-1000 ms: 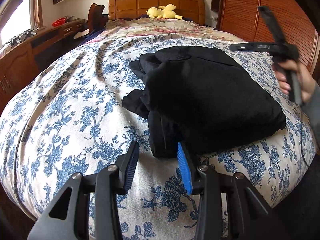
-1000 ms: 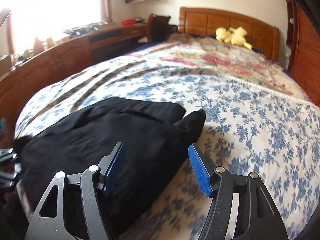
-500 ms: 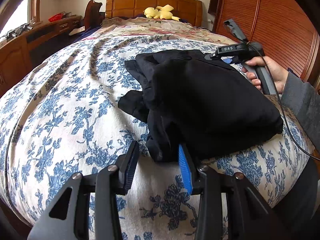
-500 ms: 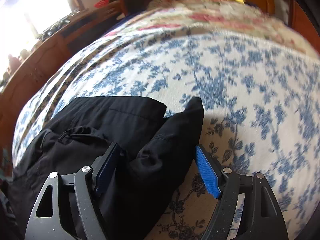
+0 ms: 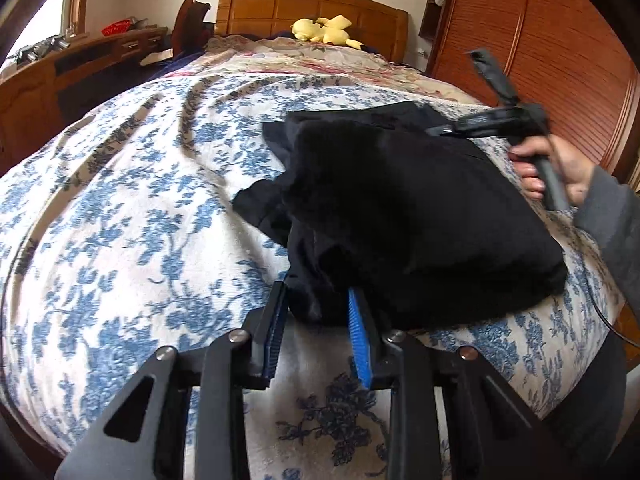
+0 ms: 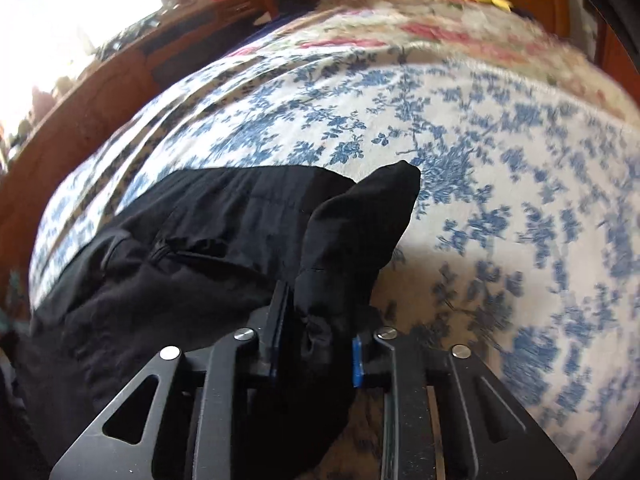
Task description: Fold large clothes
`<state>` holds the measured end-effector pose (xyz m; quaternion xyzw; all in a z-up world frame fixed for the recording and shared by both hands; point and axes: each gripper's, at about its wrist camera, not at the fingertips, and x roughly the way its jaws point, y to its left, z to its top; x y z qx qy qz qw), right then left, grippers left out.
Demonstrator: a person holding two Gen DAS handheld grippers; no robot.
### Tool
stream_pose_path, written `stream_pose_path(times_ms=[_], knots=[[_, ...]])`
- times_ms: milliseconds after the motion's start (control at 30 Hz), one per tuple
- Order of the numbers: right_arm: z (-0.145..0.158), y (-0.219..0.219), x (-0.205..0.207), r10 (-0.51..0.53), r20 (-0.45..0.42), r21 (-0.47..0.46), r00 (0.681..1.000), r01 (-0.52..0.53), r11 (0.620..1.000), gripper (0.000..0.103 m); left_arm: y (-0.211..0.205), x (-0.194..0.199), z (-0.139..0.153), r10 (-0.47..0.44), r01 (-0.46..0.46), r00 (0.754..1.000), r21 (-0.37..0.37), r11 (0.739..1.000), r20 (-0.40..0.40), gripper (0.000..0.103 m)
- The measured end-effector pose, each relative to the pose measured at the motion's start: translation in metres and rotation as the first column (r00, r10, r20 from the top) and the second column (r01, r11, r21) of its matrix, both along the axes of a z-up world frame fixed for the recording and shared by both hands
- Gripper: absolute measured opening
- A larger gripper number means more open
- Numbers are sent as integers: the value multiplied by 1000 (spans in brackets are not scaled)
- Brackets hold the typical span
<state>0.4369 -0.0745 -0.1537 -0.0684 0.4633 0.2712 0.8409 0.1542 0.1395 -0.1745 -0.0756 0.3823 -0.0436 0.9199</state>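
Bedroom: we work over a wide bed (image 5: 120, 208) with a white quilt printed in blue flowers, soft and creased, against a wooden headboard (image 5: 312, 4).
Left gripper (image 5: 316, 308): we aim it down at the near corner of the black garment (image 5: 400, 208); its jaws have just been closing, and a bunched fold sits between the blue ribbed pads, which touch it on both sides.
Right gripper (image 6: 320, 320): tilted steeply down; its jaws have just been closing and now pinch a narrow, pointed flap of the same cloth.
Right hand (image 5: 556, 168): wrapped round the grey handle, grey sleeve behind.
Garment: matte black, thick, folded into a rough rectangle lying on the quilt.
Beyond: yellow plush toy (image 5: 324, 30) by the headboard; slatted wooden wardrobe (image 5: 560, 40).
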Motion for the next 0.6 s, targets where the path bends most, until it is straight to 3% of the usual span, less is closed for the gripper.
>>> stream_pose_path(times_ms=[200,367,433,600], knots=[[6,-33,-30,2,-13,-27,1000,-3,1000,22,10,0,-2,-1,1,1000,-16,1000,-13,28],[-11,-50,-24,-80,-77,26,994,82,996,40,13,6,-3,-4,4,1000,-39,999,-17,29],[-17,-56,-18,-114,-103,55,988,121,991,53,14,7,-1,-5,4,1000,-44,999,-14,29],[-24,-65,-12,-152,-147,102,977,168,981,64,16,9,7,-11,11,1000,-51,999,9,29]])
